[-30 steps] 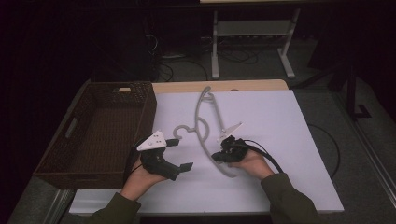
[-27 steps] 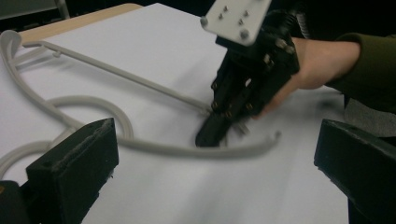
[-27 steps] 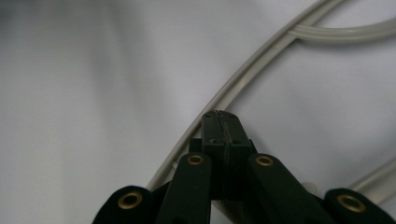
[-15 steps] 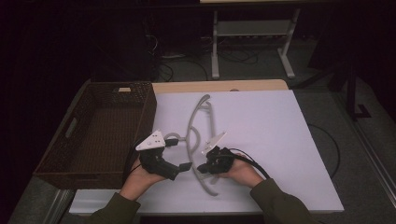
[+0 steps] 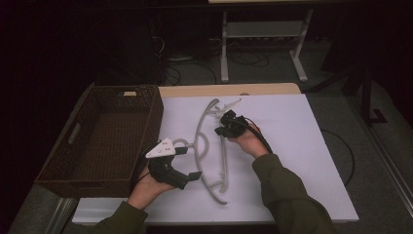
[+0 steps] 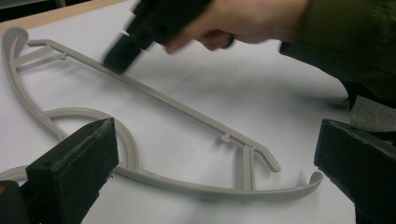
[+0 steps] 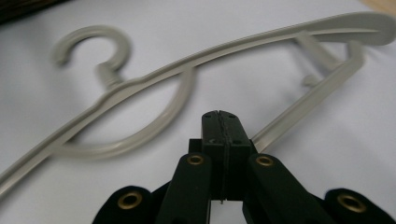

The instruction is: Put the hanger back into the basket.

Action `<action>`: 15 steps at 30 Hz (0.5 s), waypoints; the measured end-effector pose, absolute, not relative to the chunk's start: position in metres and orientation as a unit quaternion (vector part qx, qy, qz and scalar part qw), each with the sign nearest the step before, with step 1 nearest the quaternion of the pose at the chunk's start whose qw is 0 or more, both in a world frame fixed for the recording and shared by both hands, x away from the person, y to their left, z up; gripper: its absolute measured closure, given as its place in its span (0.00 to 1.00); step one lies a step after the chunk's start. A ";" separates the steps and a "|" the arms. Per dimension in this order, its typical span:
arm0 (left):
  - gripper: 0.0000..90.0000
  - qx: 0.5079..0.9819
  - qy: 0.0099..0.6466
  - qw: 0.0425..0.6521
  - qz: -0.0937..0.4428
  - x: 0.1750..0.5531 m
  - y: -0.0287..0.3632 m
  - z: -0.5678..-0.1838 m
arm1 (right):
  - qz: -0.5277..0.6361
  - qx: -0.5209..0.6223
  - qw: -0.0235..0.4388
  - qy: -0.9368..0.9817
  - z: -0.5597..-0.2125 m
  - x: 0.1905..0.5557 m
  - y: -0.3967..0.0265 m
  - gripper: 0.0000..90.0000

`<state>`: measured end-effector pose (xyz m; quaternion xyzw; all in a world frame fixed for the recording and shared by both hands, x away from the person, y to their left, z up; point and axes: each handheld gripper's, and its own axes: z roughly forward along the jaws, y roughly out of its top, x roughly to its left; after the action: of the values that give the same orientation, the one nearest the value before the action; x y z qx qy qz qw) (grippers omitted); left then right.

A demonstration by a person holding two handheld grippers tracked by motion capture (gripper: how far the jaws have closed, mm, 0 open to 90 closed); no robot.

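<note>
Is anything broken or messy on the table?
Nothing looks broken or spilled. The grey hanger lies flat and whole on the white table, beside the brown basket. It is just an unusual thing to find on a table.

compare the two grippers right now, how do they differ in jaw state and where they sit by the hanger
The left gripper has its jaws wide apart, near the hanger's hook, holding nothing. The right gripper has its jaws pressed shut at the hanger's straight bar, farther up the table; whether they pinch it is unclear. Both are black and hand-held over the white sheet.
</note>
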<state>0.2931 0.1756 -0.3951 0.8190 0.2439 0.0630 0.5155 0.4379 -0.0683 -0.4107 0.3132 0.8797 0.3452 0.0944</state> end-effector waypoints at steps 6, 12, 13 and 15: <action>0.00 0.821 0.242 0.512 0.063 0.293 0.175 -0.396 | 0.329 0.326 0.111 0.879 -0.415 0.465 -0.055 1.00; 0.00 0.823 0.241 0.510 0.062 0.293 0.175 -0.398 | 0.308 0.325 0.122 0.886 -0.419 0.478 -0.049 1.00; 0.00 0.824 0.240 0.509 0.062 0.293 0.174 -0.398 | 0.303 0.325 0.125 0.887 -0.419 0.478 -0.049 1.00; 0.00 0.825 0.239 0.508 0.062 0.293 0.174 -0.399 | 0.288 0.324 0.130 0.892 -0.421 0.480 -0.050 1.00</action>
<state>0.2933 0.1740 -0.3989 0.8253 0.2393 0.0620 0.5078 0.4805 -0.0503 -0.4211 0.3237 0.8916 0.2885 0.1305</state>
